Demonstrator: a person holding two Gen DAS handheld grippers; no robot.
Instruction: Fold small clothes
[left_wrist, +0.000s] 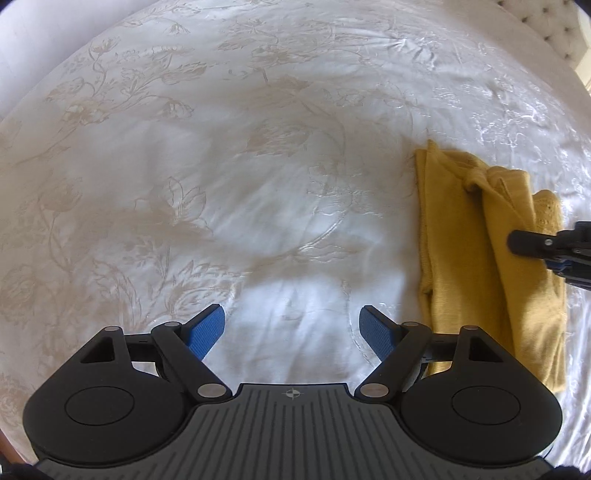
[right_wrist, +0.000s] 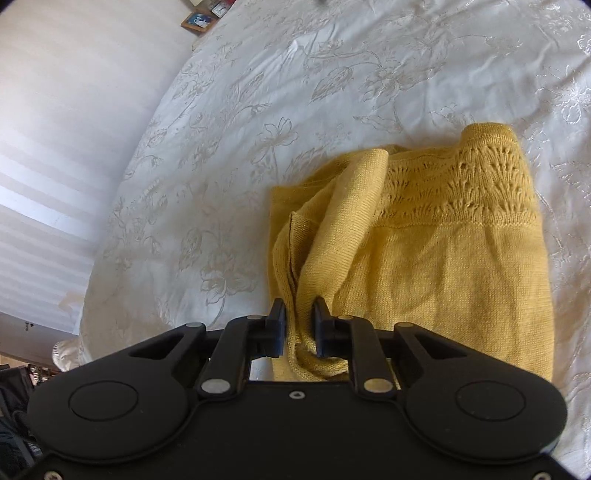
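Right gripper (right_wrist: 299, 325): fingers pressed in on a raised fold of yellow knit garment (right_wrist: 436, 266), pinching it at the garment's near left corner; fabric bunched and drawn up between the two black fingers (right_wrist: 277, 319). Seen from the left wrist view as a dark finger assembly (left_wrist: 550, 243) reaching over the garment's right portion.

Left gripper (left_wrist: 293, 325): blue-padded fingers (left_wrist: 207, 328) spread wide, nothing between them, hovering over bare bedspread (left_wrist: 221, 184) to the left of the garment.

Yellow knit garment (left_wrist: 480, 258): lying on the white floral-embroidered bedspread (right_wrist: 258, 110), partly folded into a roughly rectangular bundle. Long axis running away from both cameras, from the near edge of the bed toward its far side. Lace-patterned openwork band (right_wrist: 461, 184) across the far end, ribbed edge beyond it; plain knit toward the near end. Left side doubled over in loose lengthwise folds; one ridge of these leading straight into the right gripper's pinch.

Surroundings: tufted headboard (left_wrist: 554, 33) at the far right corner of the bed; striped wall (right_wrist: 55, 147) beyond the bed's left edge; framed picture (right_wrist: 197, 20) near the far left corner.
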